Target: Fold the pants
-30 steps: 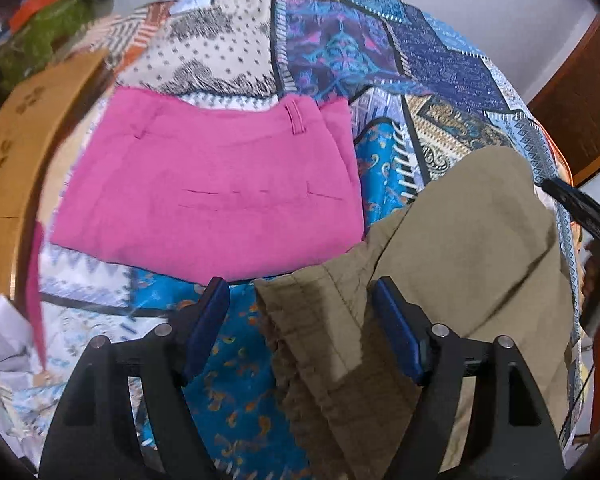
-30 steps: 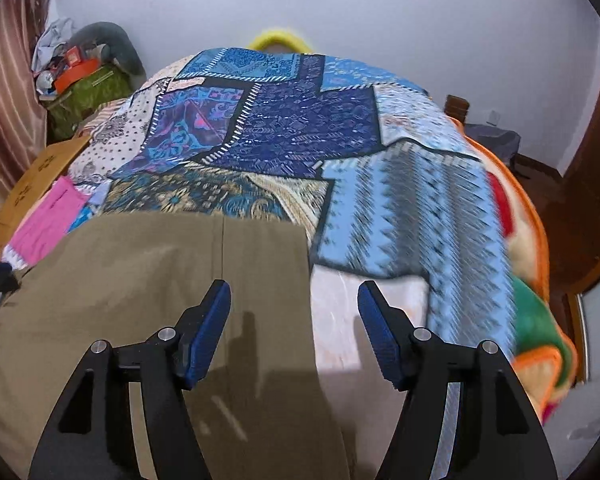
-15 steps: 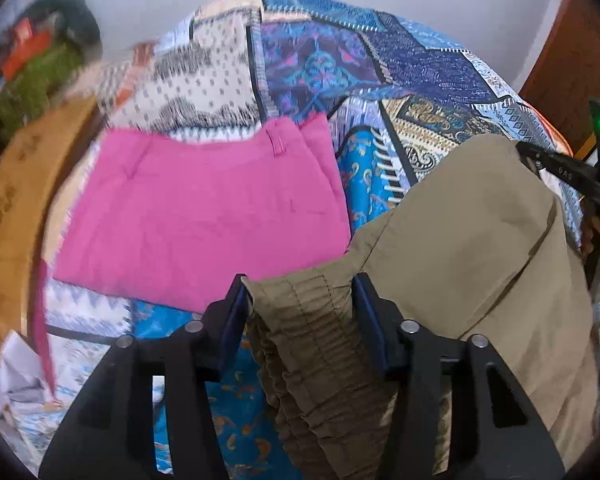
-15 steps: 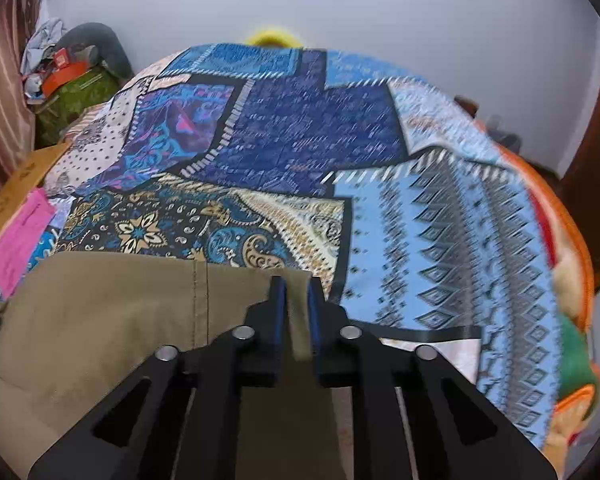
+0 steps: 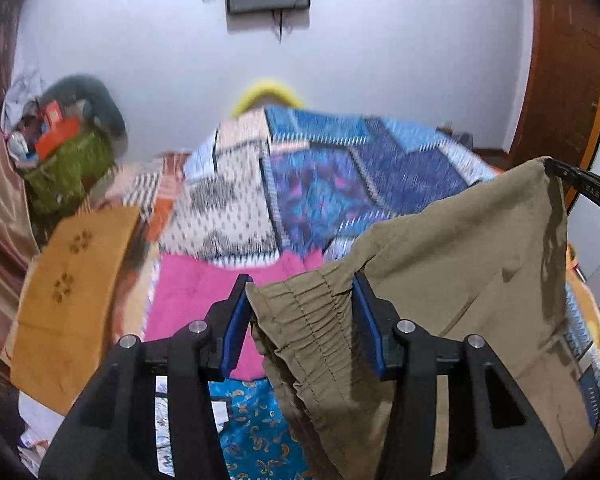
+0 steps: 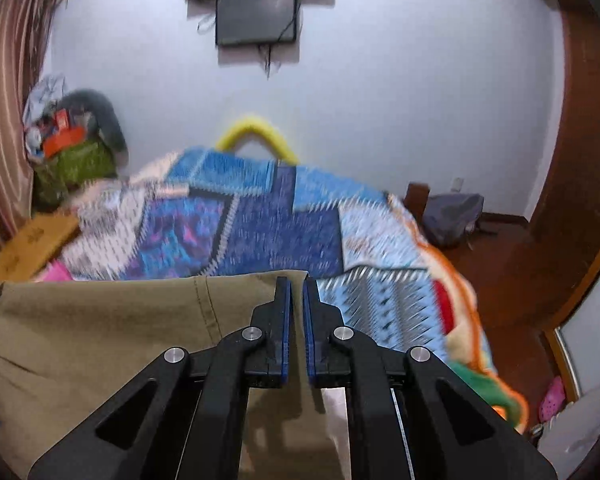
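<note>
The khaki pants (image 5: pixel 440 280) hang lifted above the patchwork bed cover (image 5: pixel 320 184). My left gripper (image 5: pixel 302 296) is shut on their gathered elastic waistband, bunched between the blue pads. My right gripper (image 6: pixel 296 292) is shut on the other corner of the khaki pants (image 6: pixel 120 328), pinching the top edge. The right gripper also shows at the right edge of the left wrist view (image 5: pixel 580 188), holding the cloth's far corner. The cloth stretches between the two grippers.
Folded pink pants (image 5: pixel 204 292) lie flat on the bed behind the left gripper. A wooden board (image 5: pixel 72 280) sits at the bed's left edge. A green bag of clutter (image 5: pixel 68 160) stands in the left corner. A grey bag (image 6: pixel 452 212) lies on the floor at the right.
Both grippers closed on the khaki pants and lifted them off the bed. The views have tilted up from the bed towards the wall.
</note>
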`<state>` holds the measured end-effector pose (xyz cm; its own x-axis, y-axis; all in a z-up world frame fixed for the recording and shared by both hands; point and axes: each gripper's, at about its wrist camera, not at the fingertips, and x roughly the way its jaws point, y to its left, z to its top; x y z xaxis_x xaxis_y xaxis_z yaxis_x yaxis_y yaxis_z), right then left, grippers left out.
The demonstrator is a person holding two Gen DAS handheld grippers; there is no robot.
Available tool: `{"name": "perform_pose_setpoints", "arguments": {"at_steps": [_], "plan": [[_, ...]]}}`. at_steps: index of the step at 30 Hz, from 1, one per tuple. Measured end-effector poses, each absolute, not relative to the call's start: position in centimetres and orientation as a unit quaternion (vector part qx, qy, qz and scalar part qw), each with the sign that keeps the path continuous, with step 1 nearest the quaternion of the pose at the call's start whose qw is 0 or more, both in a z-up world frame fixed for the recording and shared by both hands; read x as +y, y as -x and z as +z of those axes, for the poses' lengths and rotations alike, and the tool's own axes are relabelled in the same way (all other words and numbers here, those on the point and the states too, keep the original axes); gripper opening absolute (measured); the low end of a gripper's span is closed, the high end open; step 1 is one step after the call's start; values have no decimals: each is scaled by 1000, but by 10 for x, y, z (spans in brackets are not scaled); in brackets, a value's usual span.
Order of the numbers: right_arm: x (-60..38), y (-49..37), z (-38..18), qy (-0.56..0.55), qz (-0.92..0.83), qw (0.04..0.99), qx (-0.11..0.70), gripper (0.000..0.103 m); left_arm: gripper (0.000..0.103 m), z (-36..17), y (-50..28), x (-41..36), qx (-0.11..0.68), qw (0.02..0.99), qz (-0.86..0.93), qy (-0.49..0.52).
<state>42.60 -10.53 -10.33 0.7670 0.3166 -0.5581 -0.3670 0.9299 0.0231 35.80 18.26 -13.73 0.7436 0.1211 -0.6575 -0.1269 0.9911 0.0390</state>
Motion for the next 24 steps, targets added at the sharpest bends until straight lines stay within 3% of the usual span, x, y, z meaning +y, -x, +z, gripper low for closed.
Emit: {"name": "perform_pose_setpoints", "arguments": {"at_steps": [10, 18, 24], "plan": [[-149, -344, -58, 18, 214, 941, 262, 2, 50, -105, -290, 150, 332, 942, 41, -32], [-174, -264, -68, 12, 237, 931, 279, 2, 50, -117, -221, 140, 344, 938, 13, -36], [-182, -212, -101, 41, 259, 911, 319, 2, 52, -154, -177, 136, 379, 924, 8, -47]]}}
